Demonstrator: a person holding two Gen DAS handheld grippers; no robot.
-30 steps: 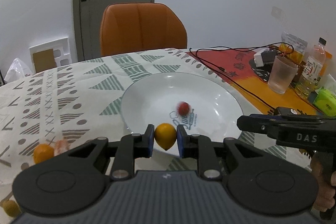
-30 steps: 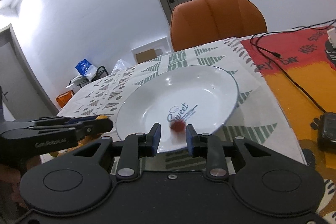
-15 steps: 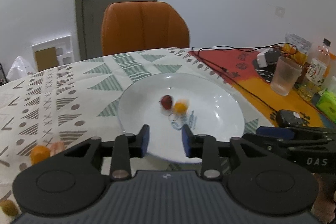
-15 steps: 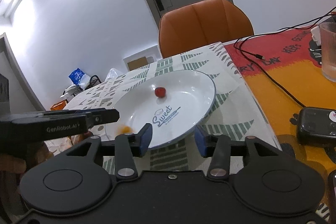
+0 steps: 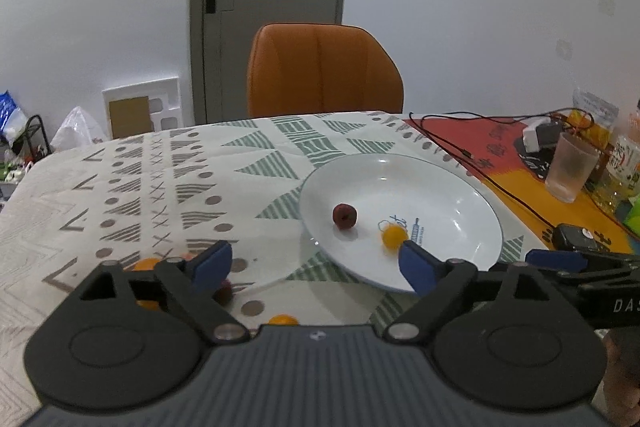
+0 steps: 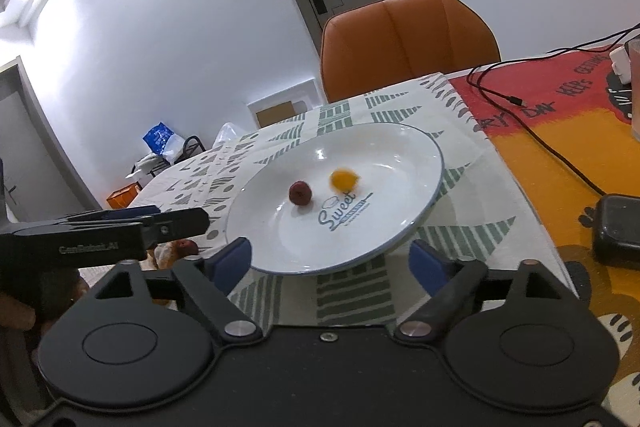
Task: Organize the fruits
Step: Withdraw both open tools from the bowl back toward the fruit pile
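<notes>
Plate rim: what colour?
Thin blue line on a white plate; clearest in the right wrist view.

White walls, grey door [image 5: 269, 15], orange chair [image 5: 324, 71] behind the patterned table [image 5: 132, 179].

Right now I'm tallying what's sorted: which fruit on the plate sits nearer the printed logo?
The yellow fruit, just above the logo on the plate. The dark red fruit lies farther left.

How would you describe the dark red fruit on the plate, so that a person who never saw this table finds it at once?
Find the white plate with blue "Sweet" lettering, on the patterned tablecloth in front of the orange chair. Two small round fruits lie in it, apart. The dark red fruit is the one beside the lettering; the other is yellow.
</notes>
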